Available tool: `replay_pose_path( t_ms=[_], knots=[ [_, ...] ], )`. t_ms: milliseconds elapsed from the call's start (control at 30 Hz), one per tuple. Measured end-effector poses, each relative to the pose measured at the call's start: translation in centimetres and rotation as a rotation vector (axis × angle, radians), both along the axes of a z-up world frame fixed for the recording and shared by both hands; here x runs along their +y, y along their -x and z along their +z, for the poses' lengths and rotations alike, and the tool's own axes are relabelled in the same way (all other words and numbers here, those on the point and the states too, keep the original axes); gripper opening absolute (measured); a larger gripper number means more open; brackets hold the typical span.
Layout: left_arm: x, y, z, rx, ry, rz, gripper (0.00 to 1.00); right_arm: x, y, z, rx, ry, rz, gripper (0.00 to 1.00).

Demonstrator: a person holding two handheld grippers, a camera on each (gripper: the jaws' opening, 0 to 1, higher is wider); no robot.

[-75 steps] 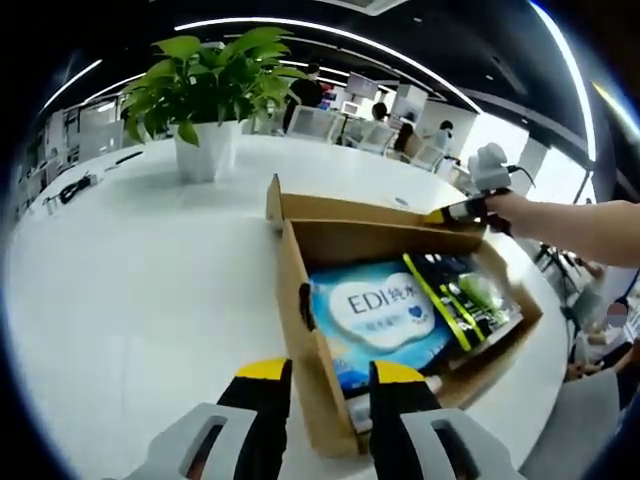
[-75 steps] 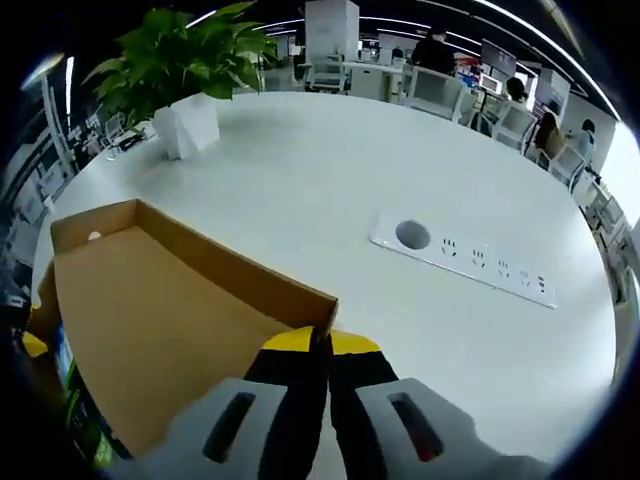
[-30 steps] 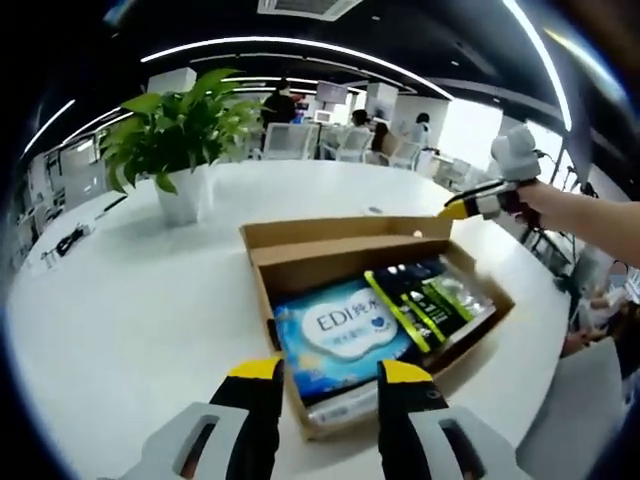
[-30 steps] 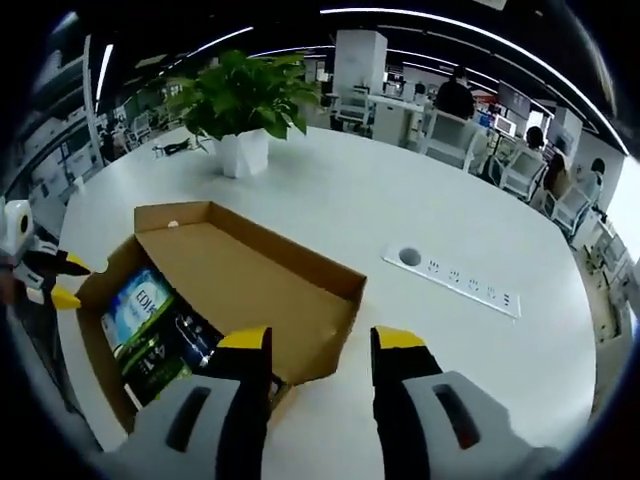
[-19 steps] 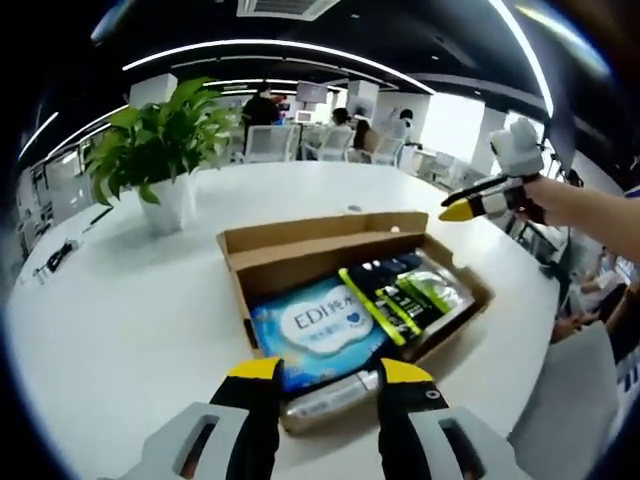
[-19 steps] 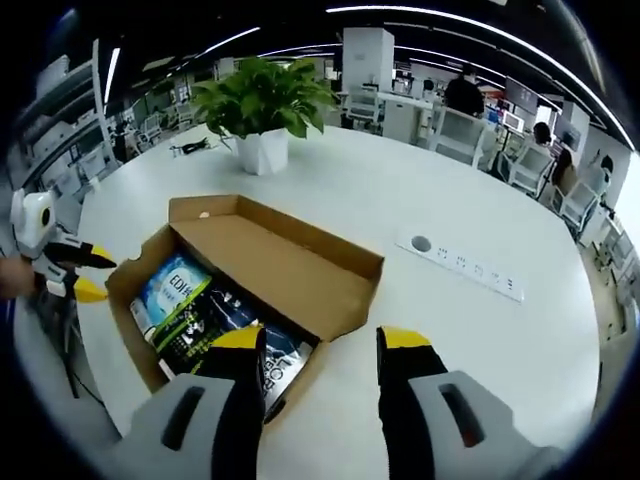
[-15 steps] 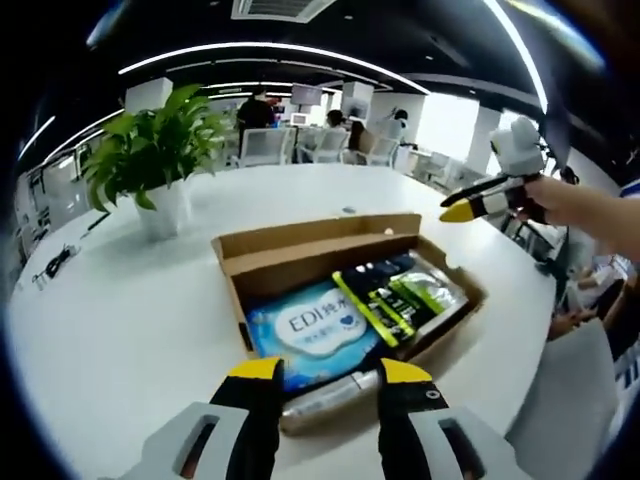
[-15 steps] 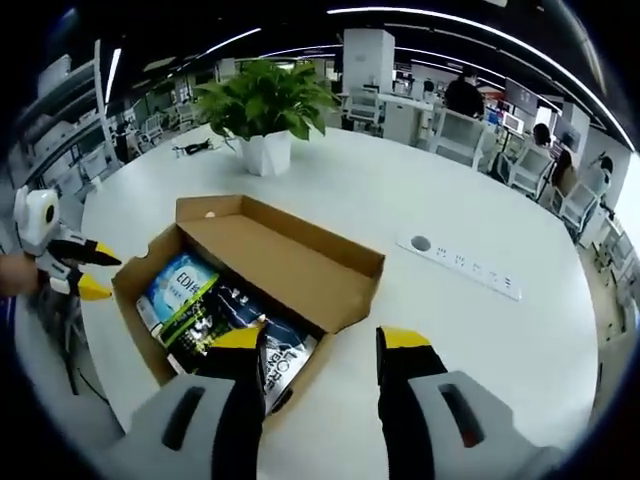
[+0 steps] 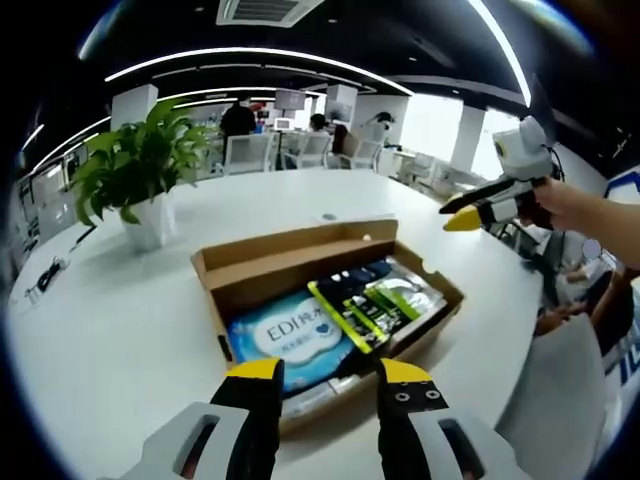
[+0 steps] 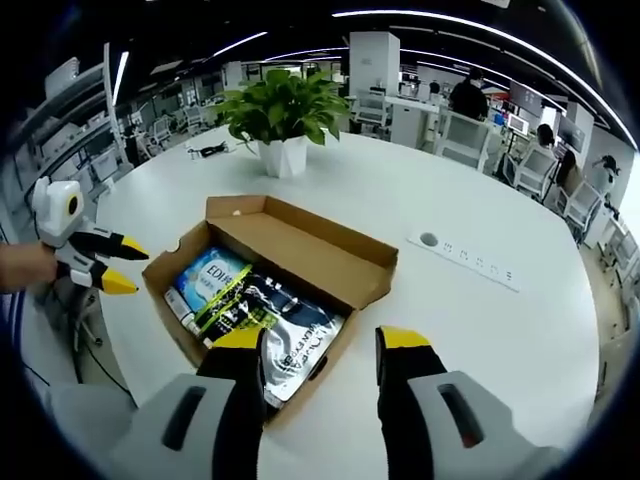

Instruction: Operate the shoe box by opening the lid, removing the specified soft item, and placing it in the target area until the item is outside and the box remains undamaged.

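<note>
Brown cardboard makes the box point(image 9: 330, 290), which sits open on the white bench point(image 9: 110, 320) with its lid point(image 10: 310, 245) folded back. Inside lie a blue pack point(image 9: 290, 335) and a dark pack point(image 9: 365, 295) side by side. The blue pack looks soft, light and a bit slippery in its plastic wrap, so I think it is best pinched at one edge and lifted gently. The left hand-held gripper point(image 9: 320, 372) hangs above the box's near edge, jaws apart, holding nothing. The right hand-held gripper point(image 10: 320, 342) is also spread wide and empty, above the box.
</note>
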State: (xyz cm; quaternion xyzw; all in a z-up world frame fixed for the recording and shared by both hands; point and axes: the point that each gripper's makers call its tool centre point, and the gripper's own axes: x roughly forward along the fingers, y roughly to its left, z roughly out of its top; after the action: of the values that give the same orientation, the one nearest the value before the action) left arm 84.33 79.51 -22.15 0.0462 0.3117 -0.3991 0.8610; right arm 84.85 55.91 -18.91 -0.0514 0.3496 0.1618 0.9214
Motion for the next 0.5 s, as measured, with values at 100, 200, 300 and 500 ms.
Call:
replay_pose_path(
  t_ms=[100, 200, 300, 500],
  knots=[
    [-0.7, 0.2, -0.2, 0.039, 0.017, -0.014, 0.37, 0.0, 0.9, 0.0, 0.003, -0.002, 0.000, 0.40],
    [-1.4, 0.5, -0.5, 0.050, 0.016, -0.038, 0.37, -0.3, 1.6, -0.3, 0.010, -0.014, -0.014, 0.40],
    [-2.3, 0.9, -0.7, 0.067, 0.022, -0.060, 0.37, -0.6, 2.3, -0.7, 0.019, -0.022, -0.024, 0.39],
    [-3.6, 0.8, -1.1, 0.101, 0.040, -0.086, 0.37, -1.1, 4.0, -1.6, 0.032, -0.040, -0.046, 0.36]
  ],
)
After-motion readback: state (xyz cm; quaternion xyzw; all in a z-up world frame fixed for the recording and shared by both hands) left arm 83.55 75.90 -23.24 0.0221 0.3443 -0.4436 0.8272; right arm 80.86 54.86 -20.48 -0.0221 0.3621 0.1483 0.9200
